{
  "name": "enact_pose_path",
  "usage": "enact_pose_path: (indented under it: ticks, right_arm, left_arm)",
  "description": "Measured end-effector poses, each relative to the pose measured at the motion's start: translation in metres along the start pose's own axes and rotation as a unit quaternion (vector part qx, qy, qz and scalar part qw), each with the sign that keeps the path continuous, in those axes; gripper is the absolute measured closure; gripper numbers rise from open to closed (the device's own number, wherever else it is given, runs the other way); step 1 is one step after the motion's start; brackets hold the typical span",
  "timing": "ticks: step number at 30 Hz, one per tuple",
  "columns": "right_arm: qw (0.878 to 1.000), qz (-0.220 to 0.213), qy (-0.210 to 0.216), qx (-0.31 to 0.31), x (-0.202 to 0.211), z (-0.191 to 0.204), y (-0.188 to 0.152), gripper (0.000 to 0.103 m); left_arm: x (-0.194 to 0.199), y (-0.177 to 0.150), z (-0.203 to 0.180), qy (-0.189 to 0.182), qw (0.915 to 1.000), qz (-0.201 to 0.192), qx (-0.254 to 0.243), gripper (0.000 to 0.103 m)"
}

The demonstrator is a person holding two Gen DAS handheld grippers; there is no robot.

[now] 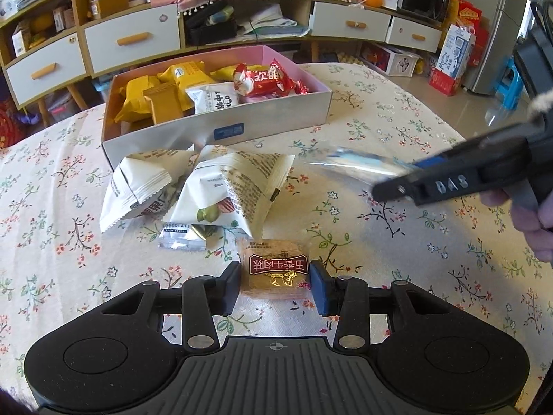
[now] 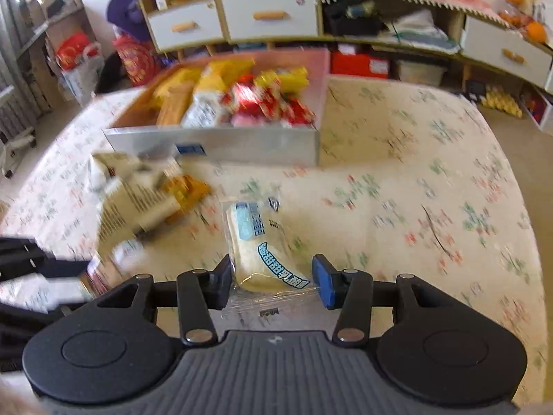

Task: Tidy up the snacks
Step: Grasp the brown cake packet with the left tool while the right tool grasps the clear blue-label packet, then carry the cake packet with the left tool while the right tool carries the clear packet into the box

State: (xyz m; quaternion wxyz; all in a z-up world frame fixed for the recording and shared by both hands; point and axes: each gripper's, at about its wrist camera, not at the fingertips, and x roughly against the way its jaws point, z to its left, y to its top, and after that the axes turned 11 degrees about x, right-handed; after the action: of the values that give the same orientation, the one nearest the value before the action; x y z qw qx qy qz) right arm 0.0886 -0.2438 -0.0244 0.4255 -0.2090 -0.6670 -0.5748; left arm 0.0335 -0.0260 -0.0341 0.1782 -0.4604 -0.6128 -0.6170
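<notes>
An open cardboard box [image 1: 262, 128] with a pink inside holds yellow, white and red snack packs at the far side of the flowered table. My left gripper [image 1: 274, 285] stands around a small brown snack pack [image 1: 274, 269] with a dark red label lying on the table; its pads sit at the pack's sides. My right gripper [image 2: 273, 283] is shut on a clear-wrapped pale snack [image 2: 255, 242] with blue print and holds it above the table. It also shows blurred in the left wrist view [image 1: 366, 166]. The box appears blurred in the right wrist view [image 2: 221, 145].
Two white snack bags [image 1: 193, 186] and a small silver chocolate pack [image 1: 179, 238] lie in front of the box. A low cabinet with white drawers [image 1: 131, 38] runs behind the table. A flowered cloth [image 1: 397, 228] covers the table.
</notes>
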Motion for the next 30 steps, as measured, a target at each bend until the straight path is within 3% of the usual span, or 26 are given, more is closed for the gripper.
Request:
enact_pose_path:
  ticks: [5,9,11,14,20,30]
  right_arm:
    - [1.000,0.009,-0.005,0.028,-0.002,0.003,-0.010,0.057]
    - [0.998,0.004,-0.014,0.058,-0.007,0.014,-0.006,0.042]
    - [0.997,-0.001,-0.020,0.070,-0.011,0.019,-0.002,0.041]
    - [0.997,-0.014,-0.023,0.077,-0.014,0.022,0.001,0.044]
    - [0.997,-0.017,-0.024,0.077,-0.013,0.028,0.007,0.081]
    - [0.999,-0.013,-0.011,0.050,-0.003,0.026,0.007,0.085]
  left_arm:
    - [-0.001,0.002,0.002,-0.003,0.9999,0.005,0.008,0.064]
    - [-0.003,0.001,-0.002,-0.008,0.9999,0.013,0.005,0.064]
    - [-0.004,0.000,-0.005,-0.011,0.9998,0.017,0.002,0.064]
    - [-0.005,-0.001,-0.009,-0.012,0.9997,0.020,-0.002,0.064]
    - [0.000,-0.003,-0.017,-0.019,0.9996,0.018,-0.008,0.064]
    - [0.018,0.004,-0.025,-0.039,0.9992,-0.006,-0.002,0.064]
